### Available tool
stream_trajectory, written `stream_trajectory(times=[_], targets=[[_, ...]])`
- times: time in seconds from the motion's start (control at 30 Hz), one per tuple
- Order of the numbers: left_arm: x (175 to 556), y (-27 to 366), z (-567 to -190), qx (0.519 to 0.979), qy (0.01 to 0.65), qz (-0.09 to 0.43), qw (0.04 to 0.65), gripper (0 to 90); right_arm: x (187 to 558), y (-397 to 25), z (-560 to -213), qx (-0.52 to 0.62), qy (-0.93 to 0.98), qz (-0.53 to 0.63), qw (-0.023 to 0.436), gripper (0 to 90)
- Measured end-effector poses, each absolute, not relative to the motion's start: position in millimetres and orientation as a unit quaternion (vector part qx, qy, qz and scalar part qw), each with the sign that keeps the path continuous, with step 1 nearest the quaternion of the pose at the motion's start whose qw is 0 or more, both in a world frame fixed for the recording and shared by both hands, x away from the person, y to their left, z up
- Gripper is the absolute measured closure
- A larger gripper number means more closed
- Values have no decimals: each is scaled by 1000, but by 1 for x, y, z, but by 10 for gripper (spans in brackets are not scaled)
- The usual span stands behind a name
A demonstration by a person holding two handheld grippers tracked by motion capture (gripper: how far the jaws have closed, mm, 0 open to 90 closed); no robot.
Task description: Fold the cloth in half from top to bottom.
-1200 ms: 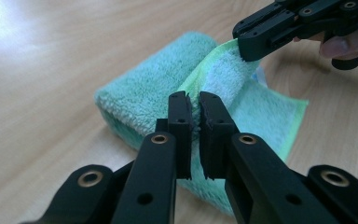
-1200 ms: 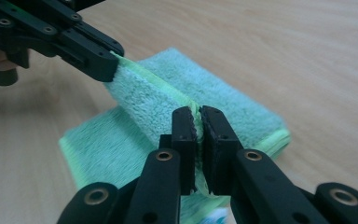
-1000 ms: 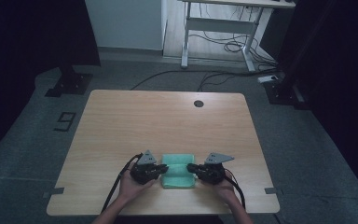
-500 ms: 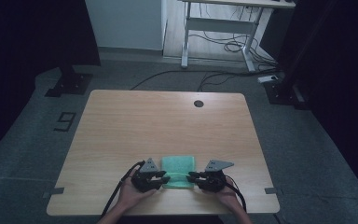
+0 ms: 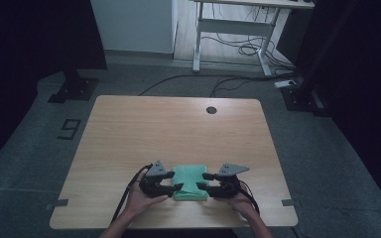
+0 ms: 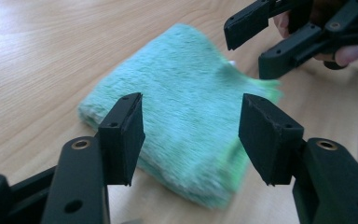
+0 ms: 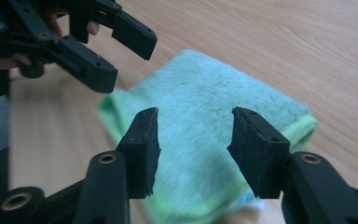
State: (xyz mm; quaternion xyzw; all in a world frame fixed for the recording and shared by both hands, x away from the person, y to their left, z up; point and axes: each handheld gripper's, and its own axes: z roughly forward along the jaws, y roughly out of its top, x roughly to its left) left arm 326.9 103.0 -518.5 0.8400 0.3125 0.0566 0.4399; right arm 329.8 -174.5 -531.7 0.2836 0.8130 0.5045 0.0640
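Near the table's [image 5: 129, 129] front edge lies a folded green cloth [image 5: 189, 182], flat on the wood, between the two grippers. Left gripper [image 5: 177, 181] sits at the cloth's left side, jaws wide apart, tips at or just over the cloth edge; contact can't be told from the high view. Right gripper [image 5: 202, 181] mirrors it at the cloth's right side, jaws also wide, nothing between them. Each is held by a hand, left hand [image 5: 141, 198] and right hand [image 5: 238, 198], forearms coming in from the bottom. Left gripper view: left gripper [image 6: 189, 130] has both pads spread, cloth [image 6: 186, 107] lying beyond and below them, not pinched; the right gripper [image 6: 249, 44] shows at top right over the cloth's far corner, also gaping. Right gripper view: right gripper [image 7: 193, 144] with jaws spread above the cloth [image 7: 205, 140], not clamped on it; the left gripper [image 7: 126, 56] shows at top left near the cloth's far end, parted too. Cloth has a lighter green hem on the folded edges. Rest of the tabletop is bare wood with a round grommet hole [image 5: 211, 110] near the far edge.
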Motion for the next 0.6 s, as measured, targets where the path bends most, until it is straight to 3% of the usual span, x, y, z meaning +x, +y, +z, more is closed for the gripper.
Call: stream_trajectory(times=[0.27, 0.6], targets=[[338, 96, -536, 858, 326, 54, 394, 355, 332, -157, -548, 294, 836, 460, 51, 326], [339, 98, -535, 852, 327, 69, 402, 350, 330, -154, -546, 283, 842, 454, 73, 303]])
